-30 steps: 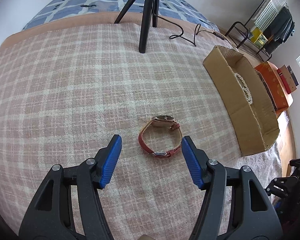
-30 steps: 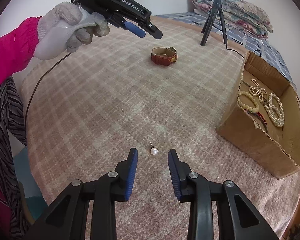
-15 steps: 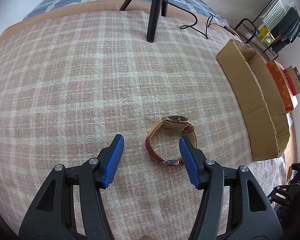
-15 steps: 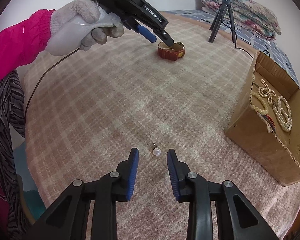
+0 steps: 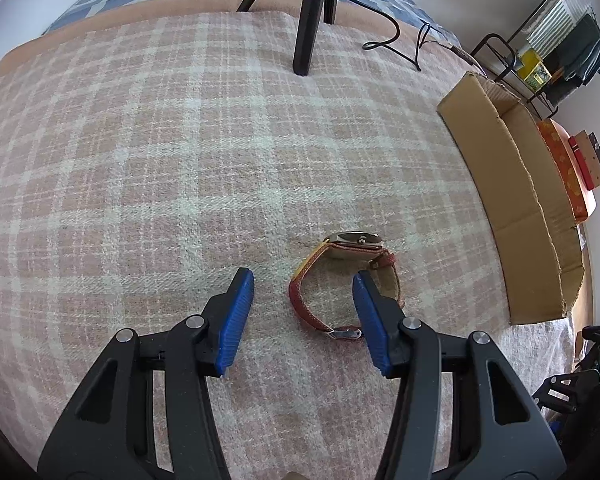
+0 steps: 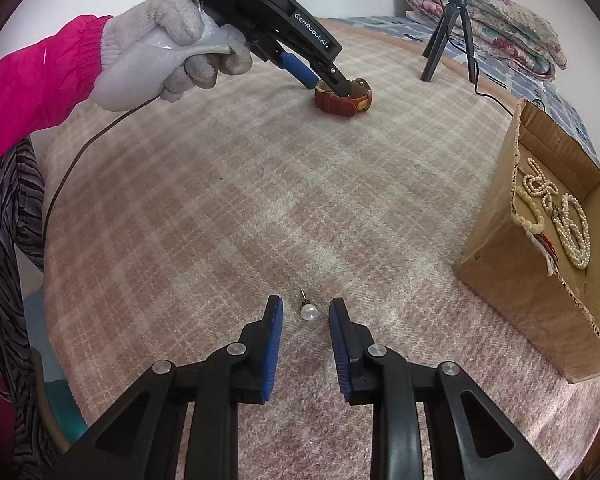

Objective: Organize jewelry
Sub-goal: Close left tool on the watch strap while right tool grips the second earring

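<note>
A pearl earring (image 6: 309, 313) lies on the plaid bed cover (image 6: 260, 200), between the spread fingers of the right gripper (image 6: 305, 334). Farther off, the gloved left hand (image 6: 168, 48) tilts the left gripper (image 5: 302, 312) down over a red-strapped watch (image 5: 342, 280), fingers apart, one inside the strap loop. To the right, a cardboard box (image 6: 520, 280) holds pearl necklaces (image 6: 568, 220).

Jewelry laid out on the blanket

The watch (image 6: 343, 98) lies far on the blanket (image 6: 220, 200), the earring (image 6: 309, 311) near; the cardboard box (image 6: 512, 280) sits at the right with necklaces (image 6: 564, 216) in it; the tripod (image 6: 450, 36) stands behind the watch, far right.
</note>
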`<action>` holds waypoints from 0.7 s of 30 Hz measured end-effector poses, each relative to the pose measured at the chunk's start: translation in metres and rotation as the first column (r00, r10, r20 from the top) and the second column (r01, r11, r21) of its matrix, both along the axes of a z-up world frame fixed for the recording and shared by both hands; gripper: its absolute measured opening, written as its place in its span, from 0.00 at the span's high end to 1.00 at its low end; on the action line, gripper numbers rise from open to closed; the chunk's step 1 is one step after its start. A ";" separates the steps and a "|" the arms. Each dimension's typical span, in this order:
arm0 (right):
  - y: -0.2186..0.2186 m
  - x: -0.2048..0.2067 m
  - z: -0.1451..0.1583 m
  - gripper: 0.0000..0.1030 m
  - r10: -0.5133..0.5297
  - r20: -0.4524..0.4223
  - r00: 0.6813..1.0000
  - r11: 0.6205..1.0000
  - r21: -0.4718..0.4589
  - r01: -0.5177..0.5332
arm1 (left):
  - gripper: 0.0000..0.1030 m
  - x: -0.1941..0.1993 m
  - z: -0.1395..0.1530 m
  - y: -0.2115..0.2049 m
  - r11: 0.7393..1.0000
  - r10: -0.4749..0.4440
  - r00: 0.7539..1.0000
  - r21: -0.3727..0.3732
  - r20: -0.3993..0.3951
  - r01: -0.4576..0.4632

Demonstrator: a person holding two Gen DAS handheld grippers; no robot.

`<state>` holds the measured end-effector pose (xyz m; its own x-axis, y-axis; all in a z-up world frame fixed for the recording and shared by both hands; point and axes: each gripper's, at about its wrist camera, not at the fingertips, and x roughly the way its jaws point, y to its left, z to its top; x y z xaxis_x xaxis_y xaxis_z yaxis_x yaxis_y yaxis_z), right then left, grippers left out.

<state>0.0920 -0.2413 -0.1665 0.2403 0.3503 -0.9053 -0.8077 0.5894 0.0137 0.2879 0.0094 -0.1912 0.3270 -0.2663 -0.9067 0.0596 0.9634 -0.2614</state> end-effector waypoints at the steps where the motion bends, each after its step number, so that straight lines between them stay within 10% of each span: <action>1: 0.000 0.000 0.000 0.78 0.001 0.000 1.000 1.000 -0.002 -0.001 | 0.48 0.000 -0.001 0.000 1.000 -0.001 1.000 0.002 0.000 0.001; 21: 0.004 -0.002 -0.006 0.94 0.003 0.003 1.000 0.999 -0.035 -0.003 | 0.91 -0.005 -0.003 -0.001 0.998 -0.017 0.999 0.063 0.028 0.015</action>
